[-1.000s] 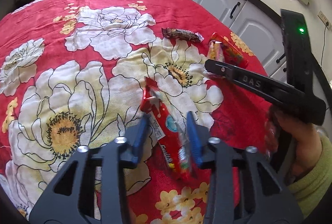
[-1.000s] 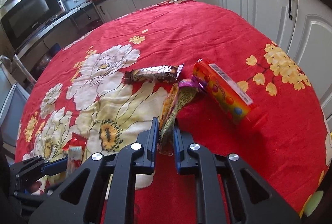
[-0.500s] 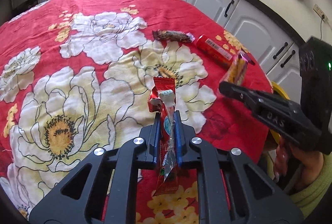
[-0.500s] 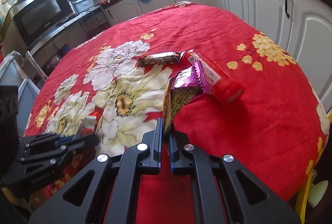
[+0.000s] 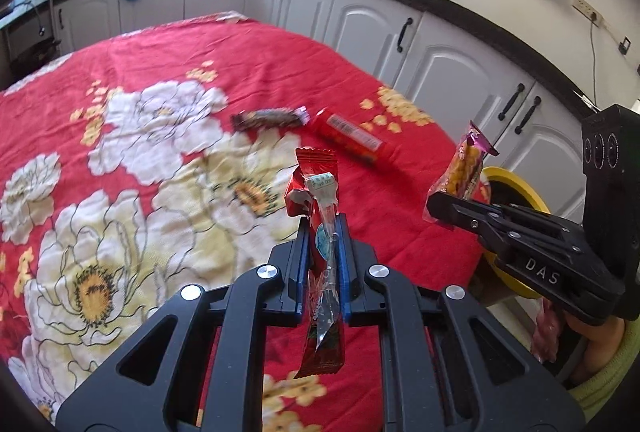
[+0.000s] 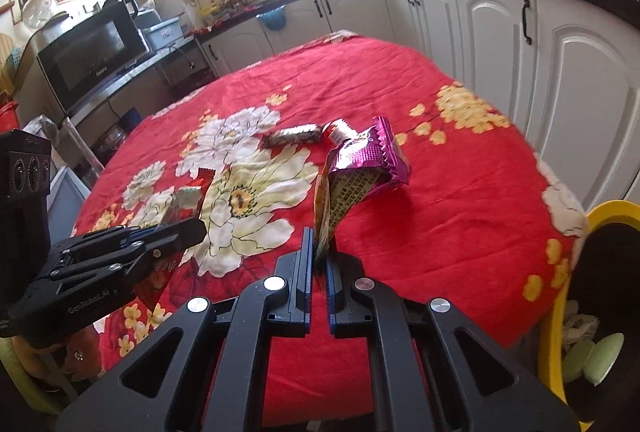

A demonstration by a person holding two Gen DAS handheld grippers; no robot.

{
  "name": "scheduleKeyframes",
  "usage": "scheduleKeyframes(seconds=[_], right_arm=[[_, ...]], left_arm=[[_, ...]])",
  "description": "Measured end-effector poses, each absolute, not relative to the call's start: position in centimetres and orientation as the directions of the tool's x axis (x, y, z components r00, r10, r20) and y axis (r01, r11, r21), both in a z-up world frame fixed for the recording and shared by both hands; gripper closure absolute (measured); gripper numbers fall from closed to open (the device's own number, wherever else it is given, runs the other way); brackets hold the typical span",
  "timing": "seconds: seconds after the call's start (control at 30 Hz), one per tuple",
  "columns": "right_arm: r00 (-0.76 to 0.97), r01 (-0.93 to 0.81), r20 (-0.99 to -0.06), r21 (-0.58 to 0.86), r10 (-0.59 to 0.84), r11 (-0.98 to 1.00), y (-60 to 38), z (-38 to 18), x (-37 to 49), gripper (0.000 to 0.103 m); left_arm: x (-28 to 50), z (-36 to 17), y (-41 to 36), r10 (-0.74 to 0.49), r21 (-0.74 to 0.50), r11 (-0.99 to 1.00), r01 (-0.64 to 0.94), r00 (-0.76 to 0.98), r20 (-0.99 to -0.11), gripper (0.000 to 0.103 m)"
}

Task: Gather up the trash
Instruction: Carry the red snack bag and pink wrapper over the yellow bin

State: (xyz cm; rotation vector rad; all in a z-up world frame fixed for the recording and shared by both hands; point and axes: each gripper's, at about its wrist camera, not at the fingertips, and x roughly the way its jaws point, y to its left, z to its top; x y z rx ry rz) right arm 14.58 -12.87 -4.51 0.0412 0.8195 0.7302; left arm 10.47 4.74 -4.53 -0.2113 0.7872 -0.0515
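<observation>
My left gripper (image 5: 323,232) is shut on a red snack wrapper (image 5: 320,208) and holds it above the red flowered tablecloth (image 5: 160,136). My right gripper (image 6: 319,252) is shut on a purple and yellow wrapper (image 6: 360,168), also lifted off the table; it shows in the left wrist view (image 5: 466,168) near the table's right edge. A brown candy bar wrapper (image 5: 270,117) and a red tube (image 5: 352,140) lie on the cloth beyond. A yellow-rimmed trash bin (image 6: 592,296) stands off the table's right side.
White cabinets (image 5: 440,48) with a black countertop ring the table at back and right. A microwave (image 6: 92,52) sits on a counter at the left. The bin (image 5: 512,192) holds some pale trash.
Both grippers have lifted their wrappers higher off the cloth and moved right toward the bin. The left gripper, open a second ago, has shut on the red wrapper.
</observation>
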Motion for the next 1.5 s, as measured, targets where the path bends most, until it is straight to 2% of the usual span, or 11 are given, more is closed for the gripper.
scheduleKeyframes(seconds=[0.83,1.5], right_arm=[[0.611,-0.447,-0.585,0.301,0.533,0.842,-24.1,-1.5,13.5,0.098],[0.674,-0.258,-0.615,0.324,0.410,0.910,-34.7,-4.5,13.3,0.098]], left_arm=[[13.1,-0.2,-4.8,-0.235,-0.212,0.968,0.130,0.757,-0.610,0.096],[16.5,-1.0,-15.2,-0.364,-0.218,0.931,0.293,0.705,-0.608,0.096]])
